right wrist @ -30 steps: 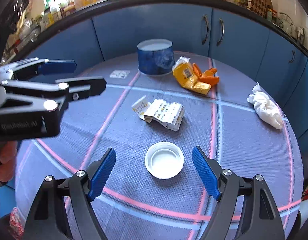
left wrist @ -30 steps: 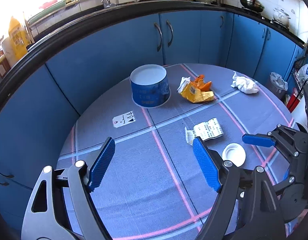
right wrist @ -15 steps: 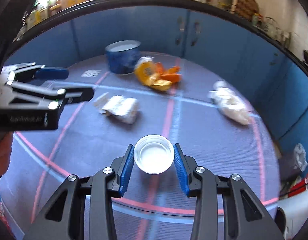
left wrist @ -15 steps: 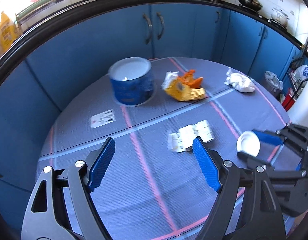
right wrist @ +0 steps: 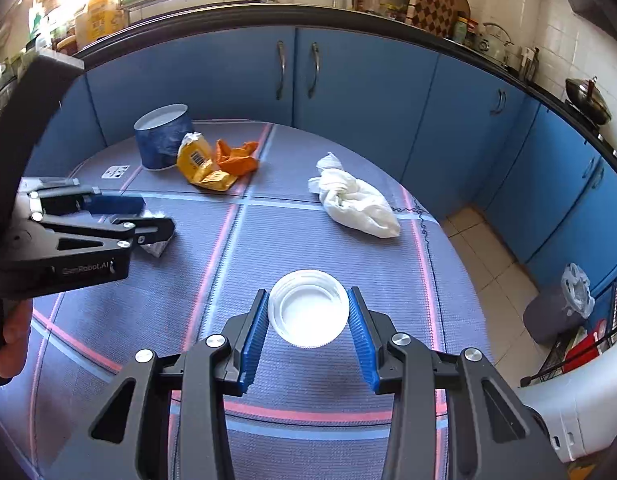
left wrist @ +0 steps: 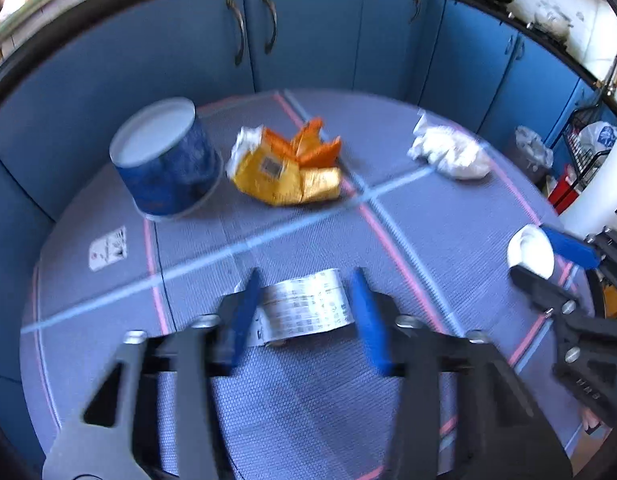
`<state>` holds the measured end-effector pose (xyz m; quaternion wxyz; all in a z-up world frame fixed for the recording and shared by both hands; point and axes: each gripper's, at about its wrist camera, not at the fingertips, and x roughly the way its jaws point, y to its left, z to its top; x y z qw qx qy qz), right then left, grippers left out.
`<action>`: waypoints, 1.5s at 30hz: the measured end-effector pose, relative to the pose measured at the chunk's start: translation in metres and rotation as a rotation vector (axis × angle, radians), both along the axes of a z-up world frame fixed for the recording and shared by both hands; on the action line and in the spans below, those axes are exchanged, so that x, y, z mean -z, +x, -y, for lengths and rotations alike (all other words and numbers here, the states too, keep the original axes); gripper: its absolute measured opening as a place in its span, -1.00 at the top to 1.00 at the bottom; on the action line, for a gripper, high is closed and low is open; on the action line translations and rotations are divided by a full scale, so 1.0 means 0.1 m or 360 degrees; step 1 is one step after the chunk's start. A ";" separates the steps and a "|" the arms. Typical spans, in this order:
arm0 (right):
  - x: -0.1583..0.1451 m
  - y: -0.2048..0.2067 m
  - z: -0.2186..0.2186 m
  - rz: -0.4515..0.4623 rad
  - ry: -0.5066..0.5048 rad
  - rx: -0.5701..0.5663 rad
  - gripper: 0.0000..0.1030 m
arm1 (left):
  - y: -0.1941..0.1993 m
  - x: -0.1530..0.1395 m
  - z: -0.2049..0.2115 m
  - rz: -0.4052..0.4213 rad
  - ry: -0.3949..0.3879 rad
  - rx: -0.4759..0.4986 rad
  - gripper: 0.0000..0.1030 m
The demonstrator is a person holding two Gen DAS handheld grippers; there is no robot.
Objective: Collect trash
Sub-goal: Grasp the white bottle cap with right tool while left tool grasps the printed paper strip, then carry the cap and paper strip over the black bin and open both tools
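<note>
Right gripper (right wrist: pixel 307 322): my pads are clamped on the rim of the white cap (right wrist: pixel 308 314), lifted off the surface (right wrist: pixel 308 240).
Left gripper (left wrist: pixel 304 312): jaws have just been closing around the printed paper scrap (left wrist: pixel 304 312); the blur hides whether the pads press it, so I cannot tell if it is gripped.
Risk, cap: smooth, hard, round plastic held only at two edge points; I judge a tilt or jolt could pop it out.
Risk, scrap: thin, crumpled and limp; it may slide flat under my pads or tear.
Other trash: glossy yellow-orange wrapper (right wrist: pixel 212 164) and soft white wad (right wrist: pixel 354 200) lie farther back.
Blue tub (right wrist: pixel 162 138): cylindrical, standing beside the wrapper.
Surface texture: ribbed woven mat, some friction.
</note>
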<state>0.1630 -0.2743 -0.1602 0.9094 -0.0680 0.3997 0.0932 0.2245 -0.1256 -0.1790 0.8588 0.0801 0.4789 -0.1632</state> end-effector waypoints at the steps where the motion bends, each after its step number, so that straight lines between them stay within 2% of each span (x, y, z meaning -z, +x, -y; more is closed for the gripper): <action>1: 0.00 0.00 0.02 0.0000 0.0010 0.0003 0.25 | -0.01 0.00 -0.01 0.0007 -0.0005 0.0001 0.19; 4: -0.01 0.01 0.01 0.0012 0.0025 0.0005 0.25 | -0.04 -0.05 -0.02 0.0019 -0.0020 0.0007 0.44; 8: -0.06 -0.02 0.01 0.0038 0.0027 0.0006 0.25 | -0.06 -0.14 -0.04 0.0045 -0.0026 -0.0012 0.58; 17: -0.33 -0.25 0.31 0.0131 0.0020 0.0092 0.25 | -0.27 -0.45 0.26 0.0157 -0.0030 0.0085 0.61; 27: -0.57 -0.61 0.85 0.0208 0.0012 0.0236 0.25 | -0.57 -0.70 0.94 0.0237 -0.0026 0.0253 0.61; 45: -0.62 -1.17 1.74 0.0255 -0.0007 0.0532 0.24 | -1.03 -0.88 1.77 0.0312 0.0021 0.0470 0.61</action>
